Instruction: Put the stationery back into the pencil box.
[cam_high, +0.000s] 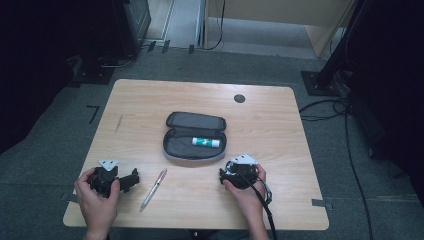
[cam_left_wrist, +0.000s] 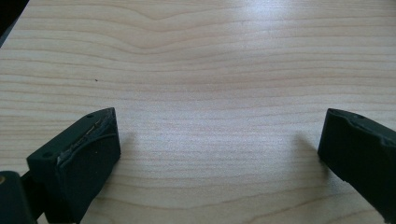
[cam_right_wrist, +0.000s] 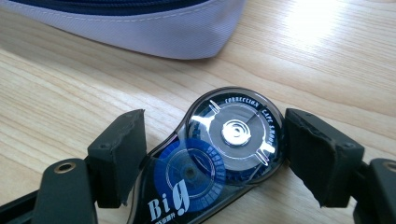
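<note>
— Looking along the right gripper (cam_right_wrist: 212, 154), I see a correction tape dispenser (cam_right_wrist: 219, 154) lying flat on the surface (cam_right_wrist: 327, 56) between the jaws. It has a clear dark shell with a silver reel and a blue reel inside, and "Big" printed at its near end.

— Are the jaws clamped on it?

— Hard to say. Each jaw stands right at a side of the dispenser, the left one at the narrower body, the right one at the round head, but I cannot tell whether they press it or only bracket it.

— Where is it relative to the pencil case?

— Just in front of the pencil case (cam_high: 194, 136), off its near right corner. The case's pale fabric edge (cam_right_wrist: 140, 28) shows just beyond the dispenser, near it but not touching. The case lies open at the middle of the surface, with a white and green glue stick (cam_high: 205, 142) in its near half.

— And your left side?

— My left gripper (cam_high: 112, 178) sits well to the left of the case, near the front edge, held in my left hand (cam_high: 96, 200). Its jaws are spread wide over bare wood with nothing between them. A silver pen (cam_high: 153, 189) lies slanted between that gripper and the case's near left corner, apart from both.
</note>
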